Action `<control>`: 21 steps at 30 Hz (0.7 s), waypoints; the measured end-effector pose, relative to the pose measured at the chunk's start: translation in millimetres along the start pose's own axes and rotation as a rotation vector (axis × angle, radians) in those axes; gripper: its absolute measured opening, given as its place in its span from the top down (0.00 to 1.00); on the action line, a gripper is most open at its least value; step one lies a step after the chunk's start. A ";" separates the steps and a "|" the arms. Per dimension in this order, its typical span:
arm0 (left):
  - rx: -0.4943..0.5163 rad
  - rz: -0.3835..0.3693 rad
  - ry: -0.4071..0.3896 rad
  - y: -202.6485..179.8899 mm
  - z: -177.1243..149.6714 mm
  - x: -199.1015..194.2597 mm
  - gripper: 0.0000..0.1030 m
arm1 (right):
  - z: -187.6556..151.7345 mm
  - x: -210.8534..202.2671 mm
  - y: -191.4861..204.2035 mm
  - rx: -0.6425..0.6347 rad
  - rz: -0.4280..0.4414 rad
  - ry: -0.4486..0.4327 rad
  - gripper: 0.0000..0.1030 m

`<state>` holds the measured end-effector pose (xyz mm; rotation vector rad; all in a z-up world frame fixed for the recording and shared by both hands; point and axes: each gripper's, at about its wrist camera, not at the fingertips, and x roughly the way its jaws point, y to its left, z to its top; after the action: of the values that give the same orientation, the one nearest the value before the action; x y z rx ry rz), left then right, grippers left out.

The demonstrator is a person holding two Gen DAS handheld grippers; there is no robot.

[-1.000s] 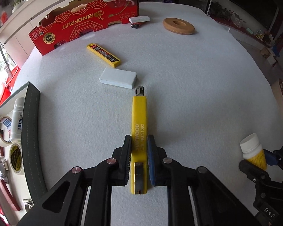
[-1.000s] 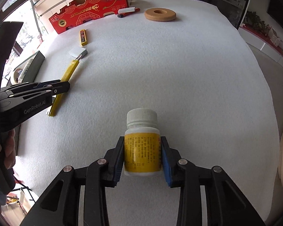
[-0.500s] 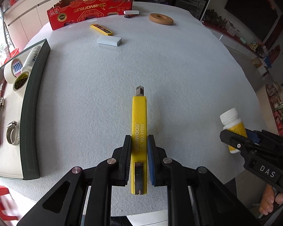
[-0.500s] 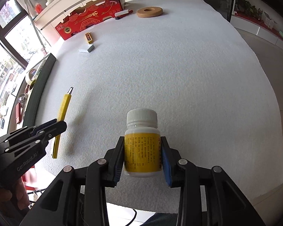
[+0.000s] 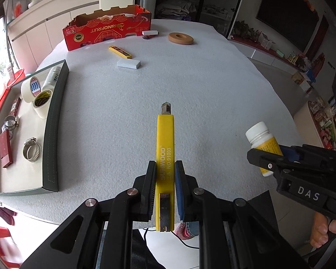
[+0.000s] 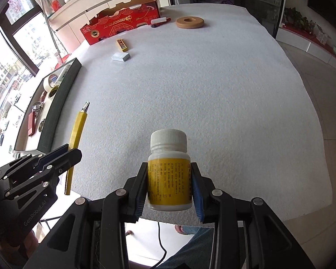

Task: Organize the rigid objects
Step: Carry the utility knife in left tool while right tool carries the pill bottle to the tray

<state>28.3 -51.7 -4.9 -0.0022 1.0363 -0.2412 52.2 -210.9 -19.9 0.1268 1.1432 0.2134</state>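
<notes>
My left gripper (image 5: 165,170) is shut on a yellow utility knife (image 5: 165,143), held in the air above the table's near edge, blade tip pointing away. It also shows in the right wrist view (image 6: 77,132). My right gripper (image 6: 169,179) is shut on a white pill bottle with a yellow label (image 6: 169,174), upright and lifted, to the right of the knife. The bottle shows in the left wrist view (image 5: 263,141). A green-rimmed tray (image 5: 52,121) at the left holds tape rolls, hose clamps and a red block.
On the white table lie a white block (image 5: 128,63), a small yellow blade case (image 5: 119,52), a wooden ring (image 5: 180,38), a white eraser and a marker (image 5: 149,33). A red cardboard box (image 5: 107,31) stands at the back.
Both grippers have risen and pulled back toward the table's near edge with the knife and the bottle; the table objects look farther away.
</notes>
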 end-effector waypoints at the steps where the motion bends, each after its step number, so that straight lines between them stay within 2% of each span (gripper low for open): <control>1: -0.006 -0.001 -0.008 3.0 0.0 -3.2 0.83 | 1.4 -1.6 3.7 -0.006 0.002 -0.001 0.64; 6: -0.028 0.027 -0.058 16.6 -1.2 -19.9 0.83 | 9.6 -6.6 24.8 -0.050 -0.003 -0.010 0.64; 12: -0.079 0.024 -0.097 41.4 0.7 -37.2 0.83 | 21.9 -9.0 54.3 -0.101 0.012 -0.010 0.64; 21: -0.188 0.071 -0.167 95.1 4.8 -67.1 0.83 | 43.8 -12.9 106.6 -0.197 0.063 -0.003 0.64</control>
<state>18.6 53.7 43.7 -0.1524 0.8881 -0.0767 76.0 -109.9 31.7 -0.0112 1.1093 0.3805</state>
